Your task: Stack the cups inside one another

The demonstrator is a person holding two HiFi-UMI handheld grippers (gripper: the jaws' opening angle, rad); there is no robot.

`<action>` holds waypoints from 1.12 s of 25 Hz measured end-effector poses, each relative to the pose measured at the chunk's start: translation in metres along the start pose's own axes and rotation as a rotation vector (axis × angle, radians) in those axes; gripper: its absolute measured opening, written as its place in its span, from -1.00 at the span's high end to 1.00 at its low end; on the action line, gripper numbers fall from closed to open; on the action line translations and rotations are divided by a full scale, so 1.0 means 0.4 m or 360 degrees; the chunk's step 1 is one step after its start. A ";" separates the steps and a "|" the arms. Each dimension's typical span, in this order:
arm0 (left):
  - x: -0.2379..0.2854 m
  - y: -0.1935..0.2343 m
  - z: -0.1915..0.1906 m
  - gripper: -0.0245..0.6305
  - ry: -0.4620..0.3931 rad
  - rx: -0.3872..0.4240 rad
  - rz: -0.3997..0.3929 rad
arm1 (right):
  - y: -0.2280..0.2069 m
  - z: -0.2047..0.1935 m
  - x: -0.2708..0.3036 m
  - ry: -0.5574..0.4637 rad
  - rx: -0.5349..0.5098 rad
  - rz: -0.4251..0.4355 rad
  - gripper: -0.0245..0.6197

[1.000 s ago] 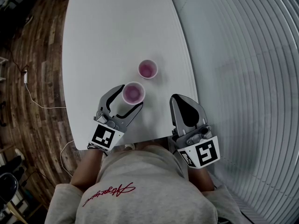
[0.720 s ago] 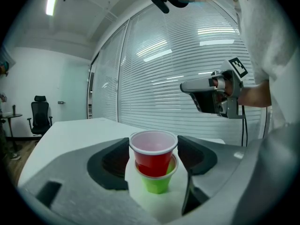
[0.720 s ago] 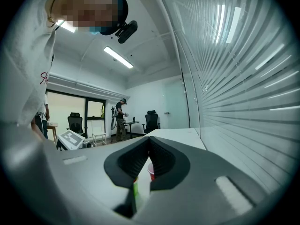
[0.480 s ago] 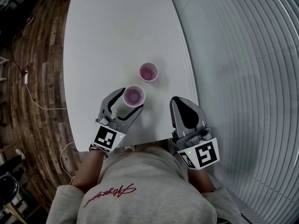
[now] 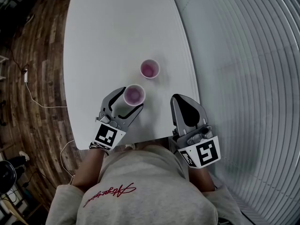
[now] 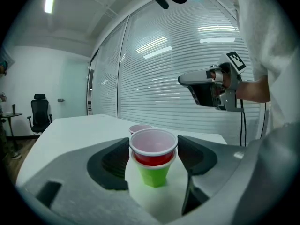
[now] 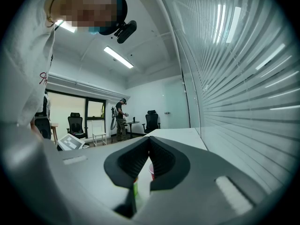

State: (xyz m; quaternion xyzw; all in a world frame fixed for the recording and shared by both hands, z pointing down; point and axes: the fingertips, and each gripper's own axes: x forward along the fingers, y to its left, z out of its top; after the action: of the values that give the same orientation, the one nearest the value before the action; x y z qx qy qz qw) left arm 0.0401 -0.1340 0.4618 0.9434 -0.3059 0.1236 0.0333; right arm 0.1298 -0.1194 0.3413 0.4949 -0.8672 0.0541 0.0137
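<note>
Red sweatshirt script [image 5: 108,192] illegible; left tongs [image 5: 131,98] flank stacked cups [image 6: 153,161].

1. Your head view is dim and grey, with only soft shadow on the table [image 5: 117,41] beneath your left gripper [image 5: 131,97].
2. Both gripper views bulge and blacken at the corners.
3. A ceiling lamp [image 7: 118,57] above your right gripper [image 5: 183,102] glares, and the near jaws are blurred.

head view: steeply down; left gripper view: low, toward blinds [image 6: 164,69]; right gripper view: toward chairs [image 7: 151,121]; shared: table [image 5: 103,32], cups [image 5: 134,94]
</note>
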 end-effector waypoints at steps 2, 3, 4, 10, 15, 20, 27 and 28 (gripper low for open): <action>0.000 0.000 -0.004 -0.05 0.0009 -0.0014 0.0003 | 0.000 0.004 0.002 0.0001 0.0001 0.0003 0.93; 0.000 0.001 -0.007 -0.05 0.0013 -0.0012 0.0003 | 0.001 0.004 0.004 0.0003 0.0002 0.0005 0.93; 0.000 0.003 -0.011 -0.05 0.0018 -0.0009 0.0001 | 0.003 0.002 0.006 0.0004 0.0003 0.0005 0.93; 0.004 0.002 -0.024 -0.05 0.0039 -0.0007 -0.0010 | 0.005 0.011 0.018 0.0001 0.0003 0.0014 0.93; 0.003 0.000 -0.024 -0.05 0.0048 -0.0014 -0.0014 | 0.012 0.021 0.022 0.0003 0.0003 0.0021 0.93; -0.002 0.000 -0.038 -0.05 0.0057 -0.0010 -0.0015 | 0.028 0.015 0.031 -0.0002 -0.0001 0.0043 0.93; -0.006 0.007 -0.037 -0.05 0.0060 -0.0018 -0.0021 | 0.033 0.027 0.038 0.0002 -0.0008 0.0046 0.93; -0.009 0.009 -0.037 -0.05 0.0059 -0.0019 -0.0023 | 0.037 0.030 0.040 0.0004 -0.0010 0.0046 0.93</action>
State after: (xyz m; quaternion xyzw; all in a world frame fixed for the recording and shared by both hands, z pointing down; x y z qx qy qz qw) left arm 0.0320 -0.1327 0.4749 0.9429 -0.2992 0.1390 0.0454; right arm 0.1093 -0.1268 0.3296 0.4821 -0.8745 0.0521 0.0154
